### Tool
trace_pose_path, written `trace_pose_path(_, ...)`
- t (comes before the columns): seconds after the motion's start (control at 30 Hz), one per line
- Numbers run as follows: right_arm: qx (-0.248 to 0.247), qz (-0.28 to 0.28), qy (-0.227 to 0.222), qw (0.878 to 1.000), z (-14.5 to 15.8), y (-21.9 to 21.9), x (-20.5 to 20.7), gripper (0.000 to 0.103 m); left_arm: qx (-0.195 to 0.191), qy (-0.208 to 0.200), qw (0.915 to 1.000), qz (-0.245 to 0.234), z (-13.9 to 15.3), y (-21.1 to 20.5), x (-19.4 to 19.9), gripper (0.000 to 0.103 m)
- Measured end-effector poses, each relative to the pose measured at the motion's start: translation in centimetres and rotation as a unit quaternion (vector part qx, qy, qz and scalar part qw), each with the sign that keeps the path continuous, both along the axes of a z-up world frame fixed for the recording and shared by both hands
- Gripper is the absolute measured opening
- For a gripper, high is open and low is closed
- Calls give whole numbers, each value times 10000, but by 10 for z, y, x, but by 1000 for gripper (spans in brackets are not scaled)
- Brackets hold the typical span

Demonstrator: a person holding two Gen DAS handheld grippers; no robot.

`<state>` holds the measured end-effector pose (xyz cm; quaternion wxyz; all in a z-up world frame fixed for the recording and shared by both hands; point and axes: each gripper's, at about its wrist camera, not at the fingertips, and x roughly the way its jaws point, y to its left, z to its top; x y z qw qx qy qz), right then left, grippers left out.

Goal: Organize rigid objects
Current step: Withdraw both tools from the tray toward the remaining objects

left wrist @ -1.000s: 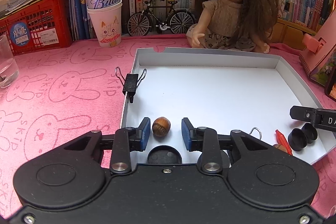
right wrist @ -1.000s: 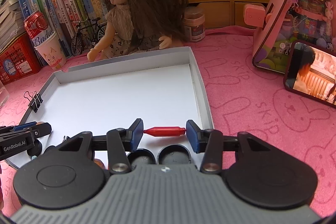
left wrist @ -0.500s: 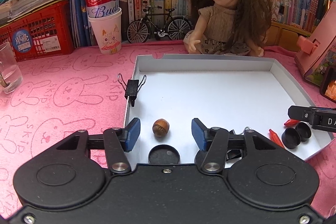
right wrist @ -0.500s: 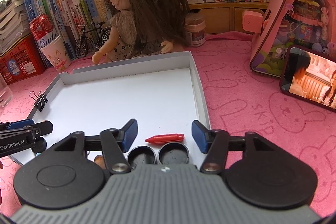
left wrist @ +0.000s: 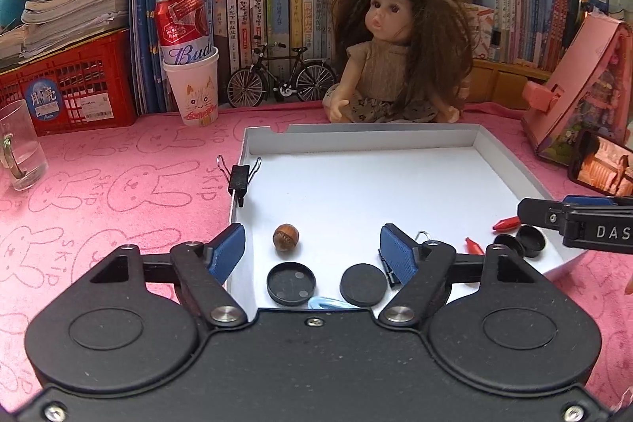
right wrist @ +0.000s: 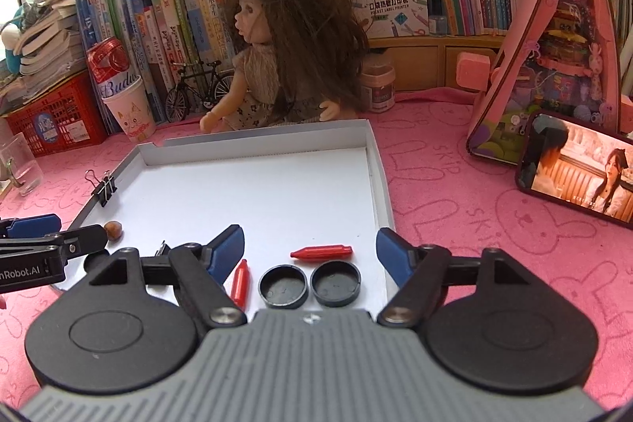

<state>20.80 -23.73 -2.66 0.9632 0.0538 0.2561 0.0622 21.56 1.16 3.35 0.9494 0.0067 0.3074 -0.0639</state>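
Note:
A shallow white tray (left wrist: 435, 141) (right wrist: 253, 151) lies on the pink cloth. In the left wrist view a brown nut (left wrist: 285, 237) rests in the tray between and just beyond my left gripper (left wrist: 312, 246), whose jaws are opening with nothing pressed. Two black caps (left wrist: 291, 283) lie just below it, and a binder clip (left wrist: 239, 176) sits on the tray's left wall. In the right wrist view a red crayon-like piece (right wrist: 321, 252) lies loose in the tray between the opening jaws of my right gripper (right wrist: 310, 248). A second red piece (right wrist: 241, 281) and two black caps (right wrist: 283, 285) lie nearer the camera.
A doll (left wrist: 395, 58), a toy bicycle (left wrist: 281, 78), a paper cup holding a can (left wrist: 192, 86) and books line the back. A glass mug (left wrist: 19, 145) stands far left. A pink toy house (right wrist: 554, 66) and a phone (right wrist: 573, 176) stand to the right.
Both grippers have opened wide and drawn back and up. The nut and the red piece now lie free in the tray.

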Motion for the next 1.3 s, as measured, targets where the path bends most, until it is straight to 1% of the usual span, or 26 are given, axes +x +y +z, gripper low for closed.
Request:
trace_pose_path(0.27, -19, 324, -275, 9991, 2, 5, -30, 86, -154, -218, 9994, -217, 9, 0, -37, 76)
trace_pose_path(0.63, -144, 665, -517, 9963, -1, 10, -70, 87, -133, -370, 9981, -480, 9, -3, -86, 77)
trace_pose_path(0.77, -195, 789, -598, 9949, -4, 13, -83, 87, -117, -404, 9974, -592, 6, -5, -104, 77)
trace_pose_path(0.97, -174, 996, -693, 9925, -9, 13, -104, 89, -177, -322, 9967, -728, 1, -5, -123, 78)
trace_pose_path(1.1, -180, 1072, -701, 9916, -15, 14, -116, 89, -76, -301, 9964, -792, -5, -6, -134, 78)
trace_pose_path(1.17, -252, 1116, -736, 9907, -17, 15, -122, 89, -20, -308, 9962, -818, -8, -6, -141, 78)
trace_pose_path(1.3, -383, 1219, -875, 9879, -22, 19, -136, 91, -48, -355, 9956, -864, -13, -5, -154, 78)
